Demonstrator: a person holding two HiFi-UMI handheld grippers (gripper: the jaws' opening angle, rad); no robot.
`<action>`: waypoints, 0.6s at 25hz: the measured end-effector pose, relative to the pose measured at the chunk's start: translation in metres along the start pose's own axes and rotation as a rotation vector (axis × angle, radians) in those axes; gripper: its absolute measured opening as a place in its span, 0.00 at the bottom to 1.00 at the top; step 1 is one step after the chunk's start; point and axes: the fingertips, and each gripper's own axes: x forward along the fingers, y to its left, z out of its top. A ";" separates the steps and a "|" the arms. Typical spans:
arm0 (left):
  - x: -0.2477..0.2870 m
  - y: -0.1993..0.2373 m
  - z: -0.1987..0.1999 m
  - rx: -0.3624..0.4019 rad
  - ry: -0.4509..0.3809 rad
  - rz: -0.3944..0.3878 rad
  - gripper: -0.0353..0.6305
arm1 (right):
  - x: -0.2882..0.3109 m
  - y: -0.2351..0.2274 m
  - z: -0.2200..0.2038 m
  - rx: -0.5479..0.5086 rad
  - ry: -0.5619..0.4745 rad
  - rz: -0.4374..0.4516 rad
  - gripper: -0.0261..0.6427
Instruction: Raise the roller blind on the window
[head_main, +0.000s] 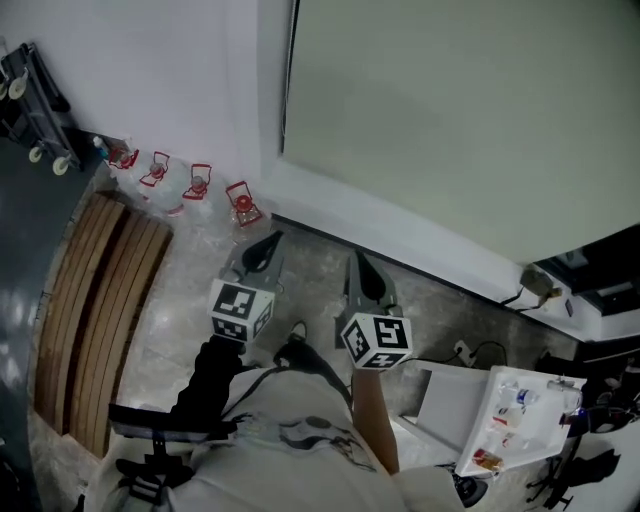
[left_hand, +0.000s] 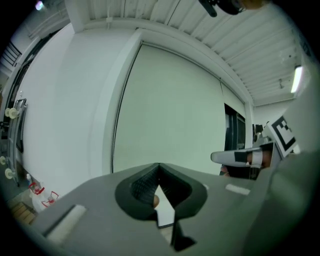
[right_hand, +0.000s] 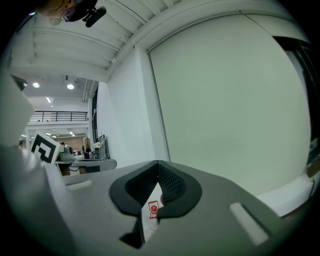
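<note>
The pale green roller blind (head_main: 450, 120) hangs lowered over the window and covers most of the pane, ahead of both grippers. In the left gripper view the roller blind (left_hand: 170, 115) fills the middle, and in the right gripper view the roller blind (right_hand: 230, 100) fills the right half. My left gripper (head_main: 268, 240) points at the wall just left of the blind's lower corner, jaws shut and empty. My right gripper (head_main: 357, 258) is beside it, under the blind's bottom edge, also shut on nothing. Both grippers stand apart from the blind. The shut jaws meet in the left gripper (left_hand: 159, 165) and the right gripper (right_hand: 158, 162). No pull cord can be made out.
Several water bottles with red handles (head_main: 240, 205) line the foot of the wall at the left. A wooden slatted pallet (head_main: 95, 300) lies on the floor further left, beyond it a wheeled cart (head_main: 35, 100). A white tray with small items (head_main: 520, 420) stands at the right, near cables (head_main: 470, 350).
</note>
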 end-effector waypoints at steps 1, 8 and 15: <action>0.010 -0.002 0.005 0.002 -0.005 -0.001 0.05 | 0.006 -0.008 0.007 -0.003 -0.005 0.006 0.04; 0.062 -0.014 0.019 0.018 -0.018 -0.001 0.05 | 0.036 -0.054 0.027 0.007 -0.014 0.040 0.04; 0.077 0.004 0.021 -0.016 -0.011 0.050 0.05 | 0.057 -0.066 0.021 0.044 0.004 0.064 0.04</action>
